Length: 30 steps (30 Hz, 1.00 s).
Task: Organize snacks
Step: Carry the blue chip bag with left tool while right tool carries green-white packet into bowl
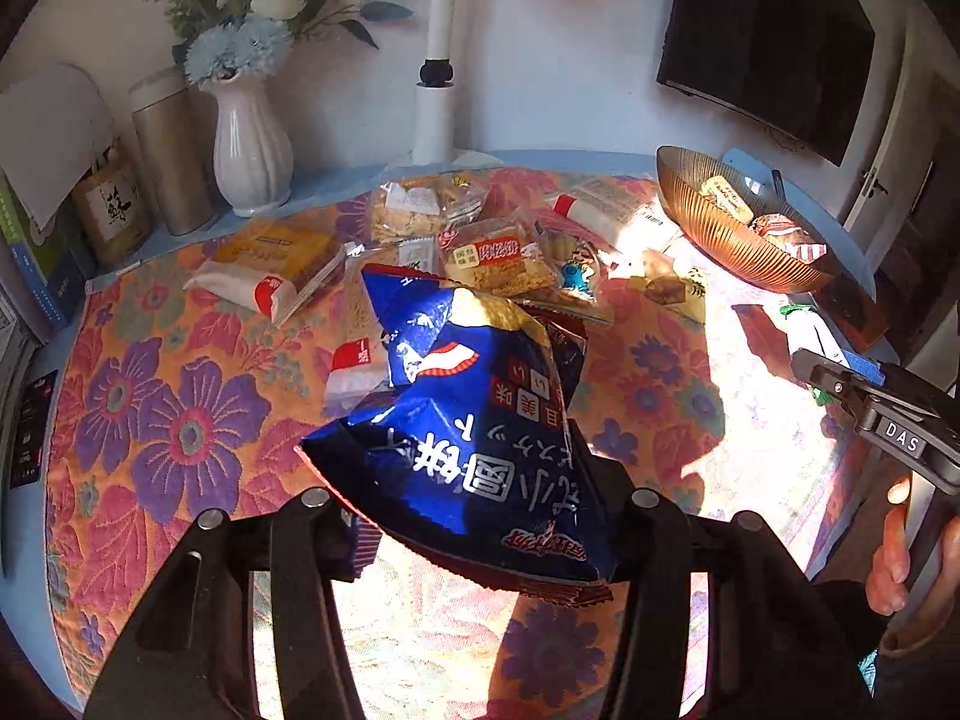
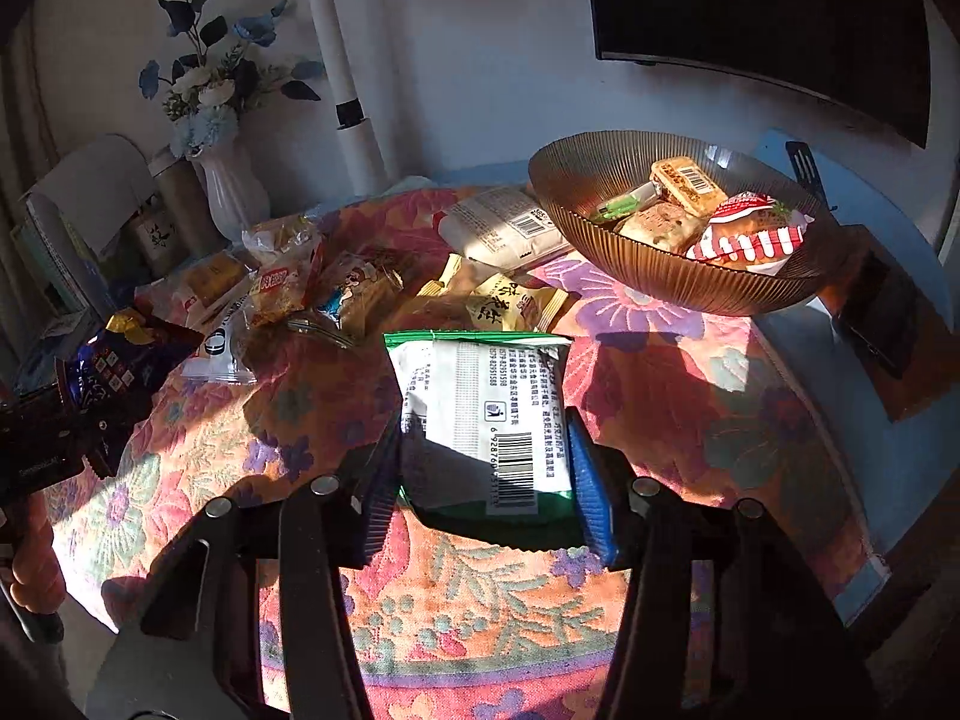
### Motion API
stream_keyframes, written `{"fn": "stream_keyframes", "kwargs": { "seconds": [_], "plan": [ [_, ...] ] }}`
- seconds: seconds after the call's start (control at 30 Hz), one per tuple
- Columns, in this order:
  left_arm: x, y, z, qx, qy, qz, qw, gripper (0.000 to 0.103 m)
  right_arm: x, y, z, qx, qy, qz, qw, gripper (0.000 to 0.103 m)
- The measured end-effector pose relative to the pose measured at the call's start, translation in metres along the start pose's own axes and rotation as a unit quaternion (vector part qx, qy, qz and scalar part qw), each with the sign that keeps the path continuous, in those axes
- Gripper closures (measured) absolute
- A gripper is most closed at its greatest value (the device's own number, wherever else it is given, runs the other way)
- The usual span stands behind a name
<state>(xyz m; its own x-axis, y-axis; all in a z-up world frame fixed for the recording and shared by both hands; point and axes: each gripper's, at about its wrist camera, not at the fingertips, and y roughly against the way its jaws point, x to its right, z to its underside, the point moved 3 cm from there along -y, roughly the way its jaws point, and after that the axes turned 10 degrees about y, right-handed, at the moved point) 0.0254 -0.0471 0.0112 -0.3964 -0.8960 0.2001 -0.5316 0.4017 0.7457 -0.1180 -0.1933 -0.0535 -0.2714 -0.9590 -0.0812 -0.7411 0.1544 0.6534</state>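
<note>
Both loaded! Your right gripper [image 2: 483, 480] clamps the green-white packet [image 2: 480, 414] short of the ribbed bowl [image 2: 678, 276]; your left gripper [image 1: 480, 516] pinches the blue bag [image 1: 474, 420], farther off. Lift clear over the rim before releasing.

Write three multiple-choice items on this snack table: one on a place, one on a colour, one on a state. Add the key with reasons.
1. Where does the ribbed brown bowl stand?
A. far right of the floral cloth
B. beside the vase
C. on the floor

2. What colour is the bag in the left gripper?
A. yellow
B. dark blue
C. pink

3. The right gripper is:
A. open and bare
B. out of view
C. shut on a packet

Key: 1 A, the bowl sits at the floral cloth's far right edge. 2 B, the blue snack bag is dark blue with white print. 3 C, both pads press the white and green packet.
</note>
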Motion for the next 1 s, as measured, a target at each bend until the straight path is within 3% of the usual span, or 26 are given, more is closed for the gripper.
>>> {"fn": "stream_keyframes", "kwargs": {
  "seconds": [0.23, 0.4, 0.53, 0.7, 0.73, 0.77, 0.8, 1.0],
  "plan": [
    [0.112, -0.032, -0.092, 0.019, -0.048, 0.088, 0.9948, 0.053, 0.108, 0.009, -0.068, 0.053, -0.078, 0.042, 0.995, 0.051],
    [0.178, -0.087, -0.147, -0.006, -0.040, 0.147, 0.9883, 0.053, 0.178, -0.012, -0.111, 0.054, -0.141, 0.060, 0.987, 0.051],
    [0.215, -0.134, -0.165, -0.032, -0.035, 0.170, 0.9842, 0.053, 0.204, -0.032, -0.136, 0.051, -0.159, 0.060, 0.984, 0.051],
    [0.241, -0.168, -0.176, -0.046, -0.031, 0.185, 0.9812, 0.051, 0.216, -0.053, -0.159, 0.038, -0.157, 0.061, 0.985, 0.049],
    [0.242, -0.172, -0.178, -0.047, -0.026, 0.183, 0.9816, 0.047, 0.216, -0.053, -0.159, 0.038, -0.157, 0.061, 0.985, 0.046],
    [0.241, -0.175, -0.179, -0.045, -0.019, 0.180, 0.9824, 0.033, 0.217, -0.057, -0.160, 0.031, -0.159, 0.057, 0.985, 0.045],
    [0.237, -0.174, -0.181, -0.040, -0.012, 0.178, 0.9832, 0.028, 0.219, -0.058, -0.158, 0.029, -0.163, 0.052, 0.985, 0.045],
    [0.216, -0.147, -0.179, -0.015, -0.013, 0.173, 0.9848, 0.029, 0.215, -0.043, -0.149, 0.036, -0.160, 0.048, 0.985, 0.048]
  ]
}}
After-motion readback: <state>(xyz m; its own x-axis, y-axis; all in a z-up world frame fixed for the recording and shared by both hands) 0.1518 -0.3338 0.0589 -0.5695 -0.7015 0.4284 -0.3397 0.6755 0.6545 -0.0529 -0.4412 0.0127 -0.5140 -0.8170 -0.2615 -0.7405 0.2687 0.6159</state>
